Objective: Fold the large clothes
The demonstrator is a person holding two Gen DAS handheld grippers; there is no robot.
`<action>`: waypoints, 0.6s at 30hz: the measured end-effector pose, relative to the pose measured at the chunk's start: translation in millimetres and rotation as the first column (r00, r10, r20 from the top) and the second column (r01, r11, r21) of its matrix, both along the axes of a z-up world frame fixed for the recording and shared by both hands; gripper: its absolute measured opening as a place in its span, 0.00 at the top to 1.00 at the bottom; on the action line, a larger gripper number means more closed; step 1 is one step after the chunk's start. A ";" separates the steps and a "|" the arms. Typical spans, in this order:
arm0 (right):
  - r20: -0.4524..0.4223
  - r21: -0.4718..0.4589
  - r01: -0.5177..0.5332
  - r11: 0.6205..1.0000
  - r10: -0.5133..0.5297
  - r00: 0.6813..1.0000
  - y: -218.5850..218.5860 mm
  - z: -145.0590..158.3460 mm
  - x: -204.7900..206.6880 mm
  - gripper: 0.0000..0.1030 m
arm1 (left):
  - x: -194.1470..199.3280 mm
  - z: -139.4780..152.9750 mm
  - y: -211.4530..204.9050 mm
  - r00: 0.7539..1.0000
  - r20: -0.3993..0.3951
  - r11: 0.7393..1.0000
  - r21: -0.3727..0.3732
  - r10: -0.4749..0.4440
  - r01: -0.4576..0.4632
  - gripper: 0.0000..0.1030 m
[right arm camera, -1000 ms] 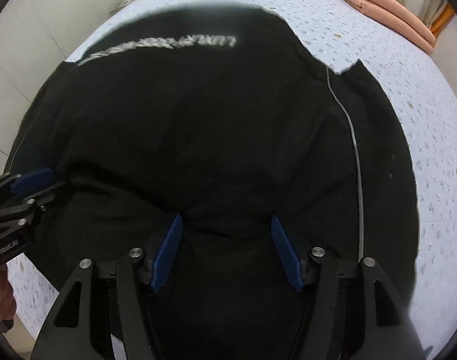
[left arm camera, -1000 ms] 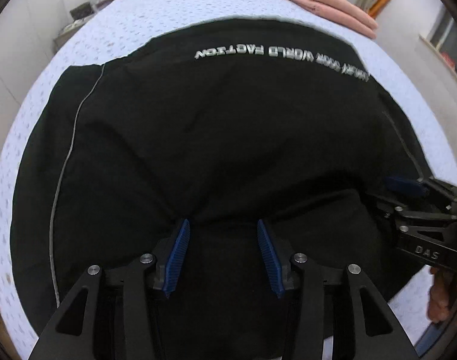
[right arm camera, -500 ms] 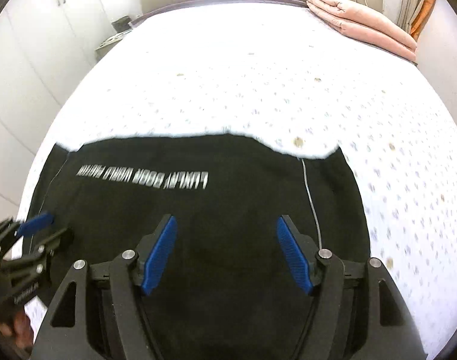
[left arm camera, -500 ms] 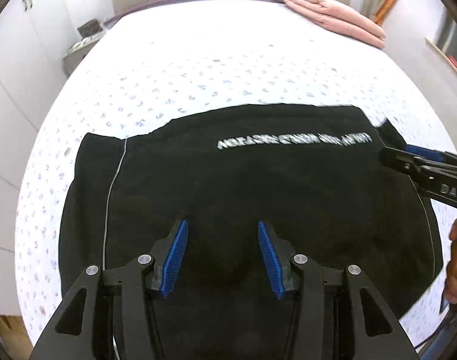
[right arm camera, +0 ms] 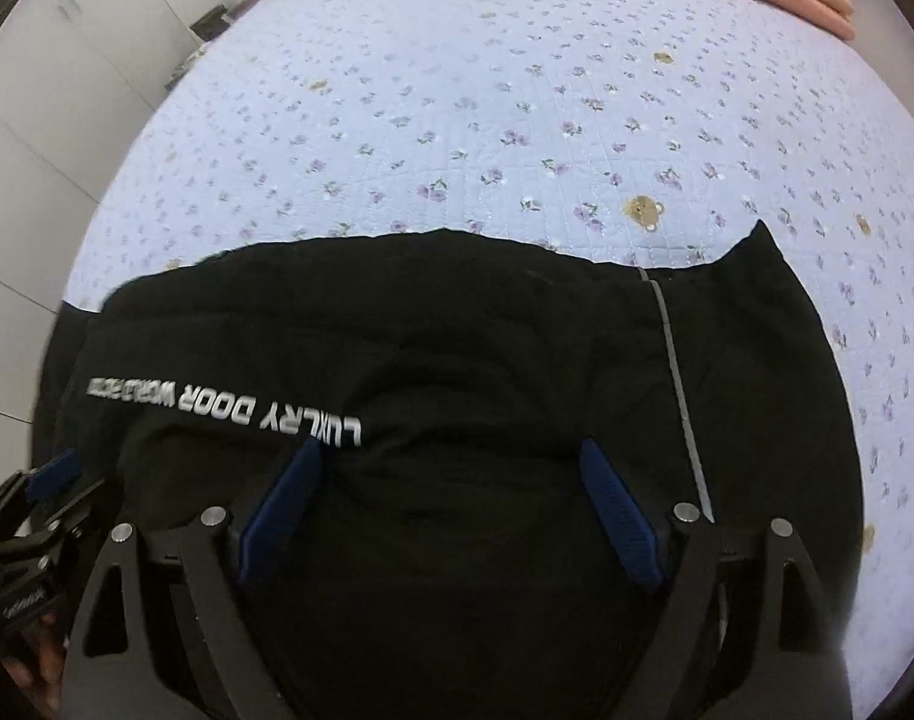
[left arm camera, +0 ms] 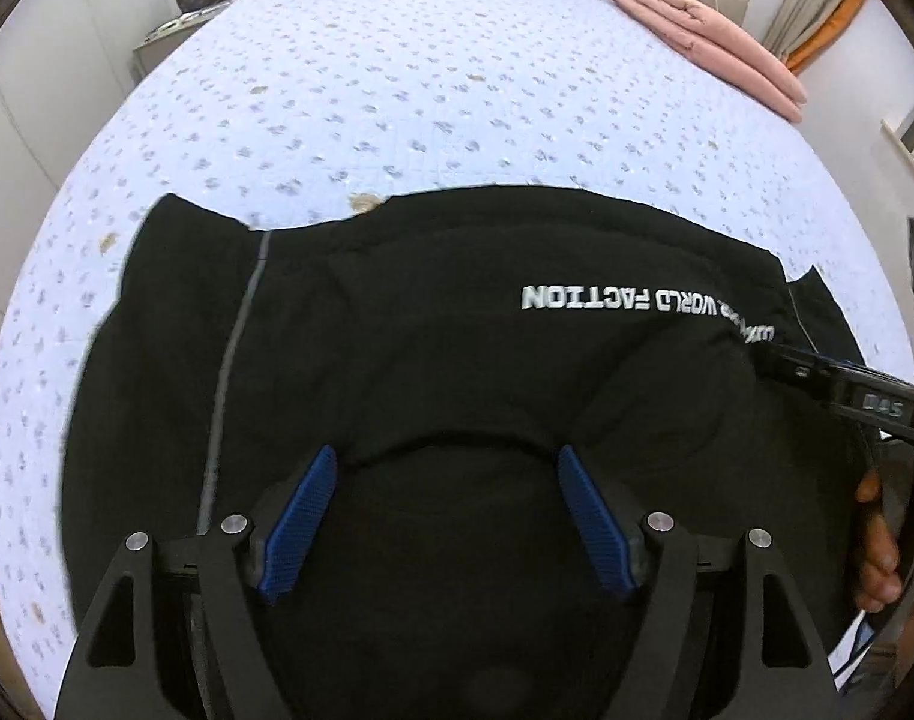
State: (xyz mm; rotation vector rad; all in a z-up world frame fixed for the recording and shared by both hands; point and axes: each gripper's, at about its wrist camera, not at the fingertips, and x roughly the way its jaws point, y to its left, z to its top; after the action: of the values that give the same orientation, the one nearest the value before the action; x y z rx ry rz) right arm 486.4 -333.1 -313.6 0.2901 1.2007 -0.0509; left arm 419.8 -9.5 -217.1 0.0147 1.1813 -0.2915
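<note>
On the flowered bed (left arm camera: 396,90), my black garment (left arm camera: 457,360) lies spread flat near its front edge, printed lettering (left arm camera: 613,298) facing up. I judge the folding is only partly along: the cloth looks laid out with 1 layer doubled, and the side panels are not yet turned in. My left gripper (left arm camera: 447,516) and right gripper (right arm camera: 450,516) both stand wide apart, holding nothing, each poised directly over the garment's near portion. A folded pink blanket (left arm camera: 709,42) rests at the bed's far corner.
</note>
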 end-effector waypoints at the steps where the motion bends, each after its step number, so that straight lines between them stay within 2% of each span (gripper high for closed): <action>1: -0.001 0.013 0.002 1.000 -0.002 1.000 -4.7 6.5 -7.6 0.14 | -2.0 4.8 6.5 1.000 0.002 1.000 0.000 -0.005 0.005 0.24; 5: -0.007 0.011 0.020 1.000 -0.020 1.000 -25.3 28.2 -40.3 0.14 | -5.4 19.8 37.4 1.000 -0.006 1.000 0.005 0.012 -0.012 0.23; 8: -0.004 -0.009 0.055 0.998 -0.055 0.998 -45.4 41.1 -69.8 0.13 | -10.6 31.4 71.6 0.997 0.007 0.996 0.038 0.082 -0.082 0.24; 10: -0.008 -0.026 0.076 0.997 -0.077 0.997 -57.1 48.1 -86.9 0.13 | -10.0 35.5 97.3 0.990 0.004 0.990 0.025 0.141 -0.141 0.24; 14: -0.037 -0.031 0.120 0.992 -0.121 0.992 -77.1 46.1 -110.7 0.13 | -11.9 33.1 135.7 0.976 -0.025 0.977 0.004 0.214 -0.214 0.24; 18: -0.061 -0.023 0.132 0.991 -0.133 0.989 -85.9 31.6 -111.6 0.13 | -8.8 22.0 147.2 0.971 -0.061 0.972 -0.031 0.231 -0.233 0.24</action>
State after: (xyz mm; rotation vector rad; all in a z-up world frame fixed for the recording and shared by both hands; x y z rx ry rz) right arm 374.8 -419.0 -282.0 0.3534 1.2408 -0.1878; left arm 411.0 137.8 -195.2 -0.1653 1.2205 -0.1084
